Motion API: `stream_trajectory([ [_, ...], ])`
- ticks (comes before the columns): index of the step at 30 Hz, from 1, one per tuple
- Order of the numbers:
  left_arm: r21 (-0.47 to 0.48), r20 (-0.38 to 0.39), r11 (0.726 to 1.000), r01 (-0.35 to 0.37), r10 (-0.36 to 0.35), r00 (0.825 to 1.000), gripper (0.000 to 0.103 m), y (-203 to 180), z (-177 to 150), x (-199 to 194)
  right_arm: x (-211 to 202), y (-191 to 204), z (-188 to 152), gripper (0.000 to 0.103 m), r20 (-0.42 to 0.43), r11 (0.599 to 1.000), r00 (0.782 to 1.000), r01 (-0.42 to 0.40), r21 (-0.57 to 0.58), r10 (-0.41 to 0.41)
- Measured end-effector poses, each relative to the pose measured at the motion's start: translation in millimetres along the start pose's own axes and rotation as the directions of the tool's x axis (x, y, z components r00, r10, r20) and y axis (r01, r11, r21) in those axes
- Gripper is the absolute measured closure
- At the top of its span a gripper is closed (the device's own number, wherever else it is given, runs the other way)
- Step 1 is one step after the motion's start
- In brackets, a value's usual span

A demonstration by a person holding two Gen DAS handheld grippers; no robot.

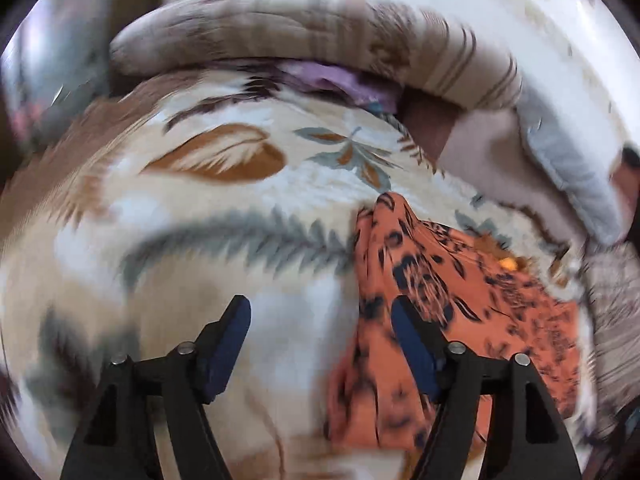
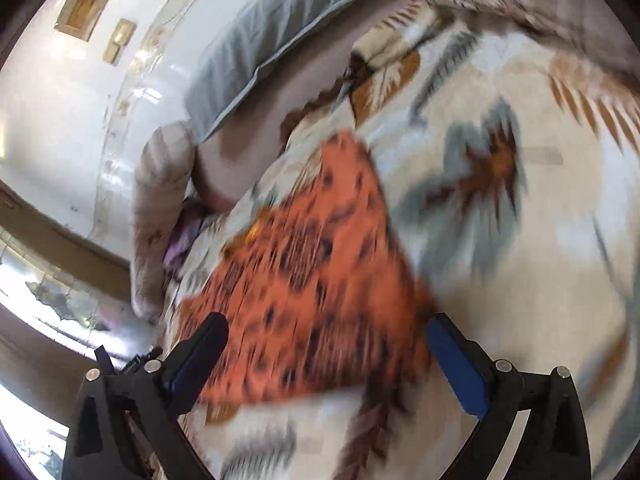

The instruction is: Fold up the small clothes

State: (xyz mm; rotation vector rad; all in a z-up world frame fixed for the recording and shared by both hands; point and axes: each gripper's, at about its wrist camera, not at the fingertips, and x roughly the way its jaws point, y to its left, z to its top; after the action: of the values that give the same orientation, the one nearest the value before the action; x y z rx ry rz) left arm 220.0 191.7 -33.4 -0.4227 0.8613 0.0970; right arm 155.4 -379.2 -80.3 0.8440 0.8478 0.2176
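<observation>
A small orange garment with dark blotches (image 1: 452, 292) lies flat on a cream bed blanket with leaf prints (image 1: 208, 216). My left gripper (image 1: 320, 320) hovers open at the garment's left edge; only blanket lies between its dark blue pads, and the right finger (image 1: 412, 344) stands over the cloth. In the right wrist view the same orange garment (image 2: 320, 280) lies as a folded triangle. My right gripper (image 2: 326, 340) stands wide open above its near edge, pads clear of the cloth. Both views are blurred by motion.
A rolled beige striped quilt (image 1: 320, 32) borders the far side of the bed, with a purple cloth (image 1: 340, 80) tucked under it. A grey pillow (image 2: 280, 20) lies by the white tiled wall (image 2: 80, 120). A floor strip shows at the lower left of the right wrist view.
</observation>
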Motion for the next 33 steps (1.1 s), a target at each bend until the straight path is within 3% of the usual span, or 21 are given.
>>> stream_trajectory([
  [4,-0.062,-0.042,0.997,0.054,-0.057,0.997,0.029,-1,-43,-9,18,-9,-32,0.002,-0.062,0.993,0.997,-0.044,0.114,0.051],
  [7,-0.078,-0.089,0.995,0.058,-0.065,0.994,0.029,-9,-66,4,34,-8,-21,0.002,-0.021,0.984,0.996,-0.084,0.156,0.088],
  [9,-0.087,-0.112,0.995,0.056,-0.065,0.992,0.029,-17,-75,17,52,-16,-15,0.003,-0.036,0.969,0.998,-0.049,0.242,0.06],
  [17,-0.102,-0.087,0.995,0.017,-0.026,0.996,0.029,-30,-72,35,80,-10,3,0.005,0.036,0.949,0.999,-0.039,0.314,0.029],
  [18,-0.106,-0.091,0.994,0.008,-0.018,0.996,0.029,-31,-68,39,81,-10,6,0.009,0.048,0.949,0.999,-0.031,0.313,0.017],
  [20,-0.131,-0.087,0.991,0.003,-0.015,0.996,0.032,-29,-62,44,81,-12,12,0.031,0.061,0.949,0.998,-0.018,0.313,-0.001],
  [21,-0.135,-0.087,0.991,-0.004,-0.007,0.996,0.04,-29,-59,45,79,-14,14,0.036,0.061,0.947,0.998,-0.017,0.322,-0.003],
  [22,-0.137,-0.093,0.99,-0.018,0.006,0.996,0.069,-28,-56,48,75,-19,17,0.053,0.059,0.946,0.998,-0.008,0.325,-0.012],
  [23,-0.15,-0.108,0.989,-0.008,-0.008,0.994,0.08,-25,-55,51,76,-21,19,0.069,0.053,0.947,0.998,0.015,0.32,-0.034],
  [25,-0.193,-0.131,0.981,0.02,-0.045,0.99,0.085,-19,-50,55,79,-28,22,0.07,0.04,0.946,0.998,0.031,0.322,-0.046],
  [29,-0.143,-0.118,0.99,0.019,-0.036,0.992,0.088,-29,-39,43,78,-23,29,0.089,0.022,0.965,0.998,0.05,0.257,-0.058],
  [33,-0.111,-0.053,0.992,0.055,-0.061,0.997,0.09,-45,-23,6,52,12,42,0.092,0.069,0.984,0.997,0.003,0.18,-0.015],
])
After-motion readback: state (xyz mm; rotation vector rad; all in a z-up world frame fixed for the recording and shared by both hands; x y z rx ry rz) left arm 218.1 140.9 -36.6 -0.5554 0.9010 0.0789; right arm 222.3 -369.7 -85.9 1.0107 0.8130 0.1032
